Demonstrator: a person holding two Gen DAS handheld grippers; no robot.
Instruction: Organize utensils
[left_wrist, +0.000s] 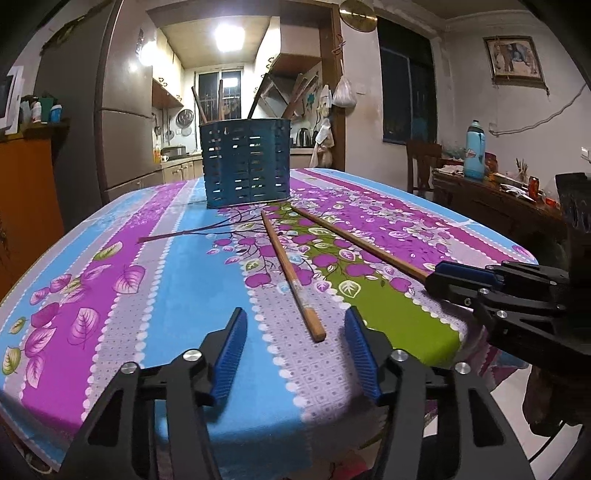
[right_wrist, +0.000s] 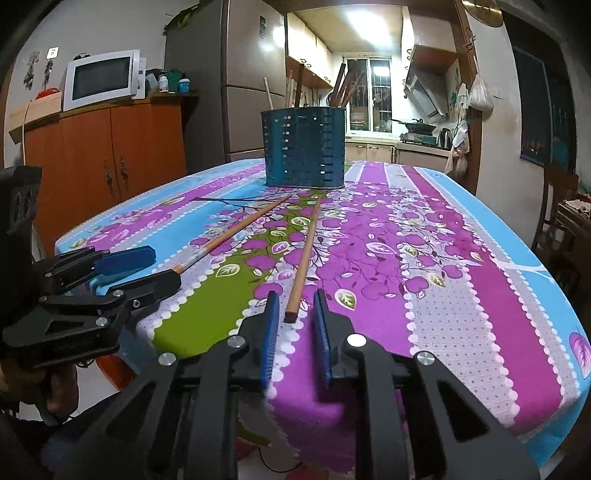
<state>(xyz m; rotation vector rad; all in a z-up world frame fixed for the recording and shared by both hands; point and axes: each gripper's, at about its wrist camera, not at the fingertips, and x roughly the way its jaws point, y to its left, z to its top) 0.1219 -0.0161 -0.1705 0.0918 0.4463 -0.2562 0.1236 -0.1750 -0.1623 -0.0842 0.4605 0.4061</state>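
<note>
1. Two loose wooden chopsticks lie flat on the table, apart from each other. In the left wrist view, the left chopstick runs from its thick near end up toward 11 o'clock, and the right chopstick slants toward 10 o'clock. Their far tips draw closer together near the holder.
2. The left gripper is released. Its blue pads stand wide on either side of the left chopstick's thick end and do not touch it.
3. The right gripper has its jaws narrow but not clenched. The right chopstick's squared end sits between the pads with a thin gap on each side. From this camera the stick runs to 12 o'clock.
4. The left gripper shows at 9 o'clock in the right wrist view, and the right gripper at 3 o'clock in the left wrist view.
5. A blue slotted utensil holder stands upright at 12 o'clock, just beyond the chopstick tips. Several more sticks lean inside it.
6. Everything rests on a floral tablecloth striped purple, blue, grey and green.
7. Further out are a white microwave on an orange cabinet at 10 o'clock in the right wrist view, and a blue bottle at 2 o'clock in the left wrist view.
</note>
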